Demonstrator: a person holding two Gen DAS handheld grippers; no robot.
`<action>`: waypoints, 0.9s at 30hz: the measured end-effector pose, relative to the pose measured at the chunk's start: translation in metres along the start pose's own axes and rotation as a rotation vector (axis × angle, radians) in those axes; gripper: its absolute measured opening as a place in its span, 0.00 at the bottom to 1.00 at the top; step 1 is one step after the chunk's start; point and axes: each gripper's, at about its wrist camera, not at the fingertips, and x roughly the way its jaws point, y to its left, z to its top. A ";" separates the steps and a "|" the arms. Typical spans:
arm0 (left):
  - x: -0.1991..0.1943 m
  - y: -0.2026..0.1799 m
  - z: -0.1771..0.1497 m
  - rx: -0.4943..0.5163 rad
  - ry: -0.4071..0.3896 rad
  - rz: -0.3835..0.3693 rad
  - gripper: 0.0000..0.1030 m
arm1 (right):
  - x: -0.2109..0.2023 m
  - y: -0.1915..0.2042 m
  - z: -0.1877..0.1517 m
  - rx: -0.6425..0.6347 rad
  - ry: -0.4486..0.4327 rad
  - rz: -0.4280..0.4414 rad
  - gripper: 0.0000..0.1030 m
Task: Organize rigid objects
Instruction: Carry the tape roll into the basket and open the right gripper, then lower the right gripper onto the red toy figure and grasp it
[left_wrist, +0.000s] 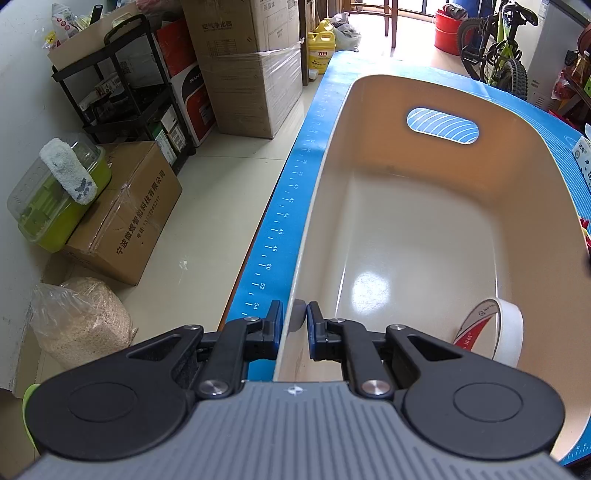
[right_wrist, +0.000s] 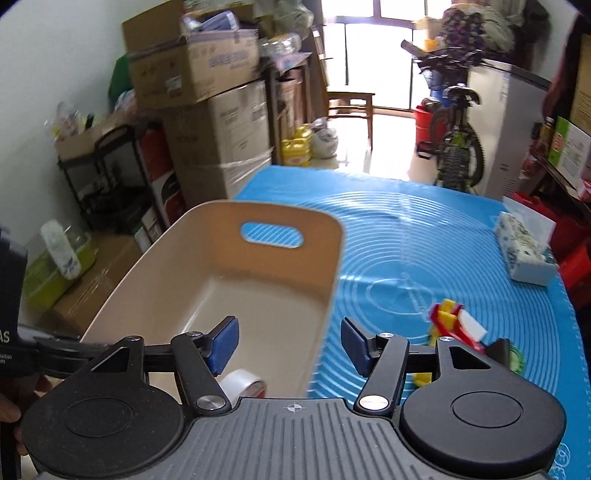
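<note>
left tongs (left_wrist: 294, 325) clamped on bin (left_wrist: 317, 192) rim; right tongs (right_wrist: 290, 345) apart, empty. bin could tip, rolling the tape (left_wrist: 495, 332).

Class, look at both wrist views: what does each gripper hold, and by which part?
The left gripper clamps the beige bin by its near rim. The right gripper is open and holds nothing.

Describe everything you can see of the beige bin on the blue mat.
The beige bin is a glossy, smooth plastic-looking tub with rounded corners, flared walls and an oval handle cutout in its far end. It sits upright on the blue mat beside the table's left edge. A tape roll rests in its near corner. The left claw is clamped on its near rim.
</note>
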 end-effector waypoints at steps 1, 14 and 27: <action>0.000 0.000 0.000 0.000 0.000 0.000 0.15 | -0.003 -0.008 -0.001 0.012 -0.005 -0.014 0.68; 0.000 0.000 0.000 -0.002 0.001 -0.001 0.15 | 0.014 -0.111 -0.027 0.011 0.066 -0.242 0.70; 0.000 0.000 0.000 -0.001 0.001 0.000 0.15 | 0.061 -0.139 -0.029 -0.105 0.185 -0.264 0.69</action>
